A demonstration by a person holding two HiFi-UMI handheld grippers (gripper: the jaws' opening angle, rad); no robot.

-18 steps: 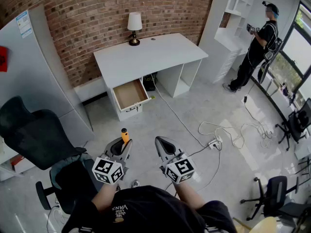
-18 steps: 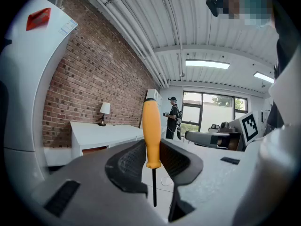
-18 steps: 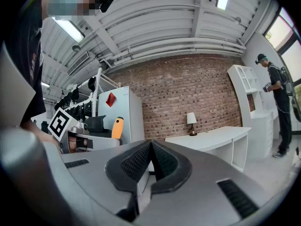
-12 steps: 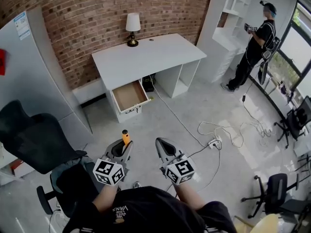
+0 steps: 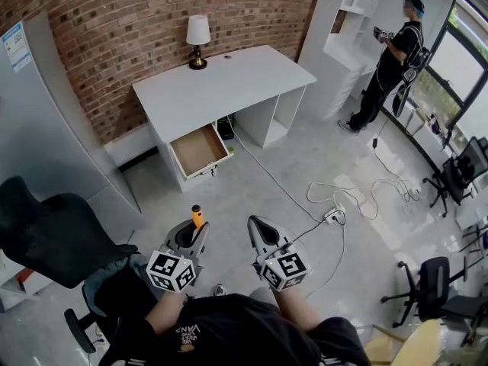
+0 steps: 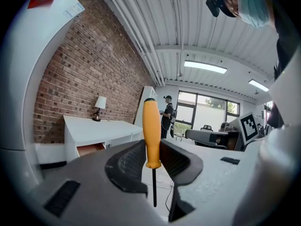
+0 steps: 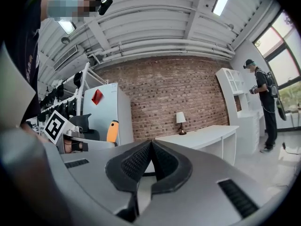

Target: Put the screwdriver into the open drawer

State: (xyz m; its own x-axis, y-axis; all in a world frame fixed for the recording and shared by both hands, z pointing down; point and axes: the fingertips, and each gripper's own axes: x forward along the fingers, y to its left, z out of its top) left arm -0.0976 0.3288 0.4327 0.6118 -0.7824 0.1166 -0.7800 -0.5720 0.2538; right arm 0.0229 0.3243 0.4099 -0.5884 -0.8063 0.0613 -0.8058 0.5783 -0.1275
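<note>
Pinched between the dark ribbed pads of the left gripper [image 6: 151,149]: a screwdriver [image 6: 151,131] with a smooth orange plastic handle and a thin dark metal shaft. Upright, handle rising above the jaw tips, shaft pointing down into the gap behind the pads. Beside it, apart and not touching, the right gripper [image 7: 151,147], jaws pressed together tip to tip and holding nothing. Both held low in front of the body, side by side, above the pale grey floor [image 5: 305,166]. Well apart from them, further ahead and a little left, the shallow pulled-out drawer [image 5: 200,149] with a white front and a brown wooden bottom, open under the left end of a white rectangular desk [image 5: 221,82]. Screwdriver nowhere near the drawer yet, only in the left grip. Behind the desk, a red brick wall [image 5: 137,21]; at the desk's back edge, a small table lamp [image 5: 197,40] with a white shade and a dark base. To the left of the grippers, a black mesh office chair [image 5: 46,231]. To the right on the floor, loose white cables running to a white power strip [image 5: 332,216]. At the far right, near a tall white shelf unit [image 5: 347,21], a standing person in dark clothes [image 5: 393,59].
</note>
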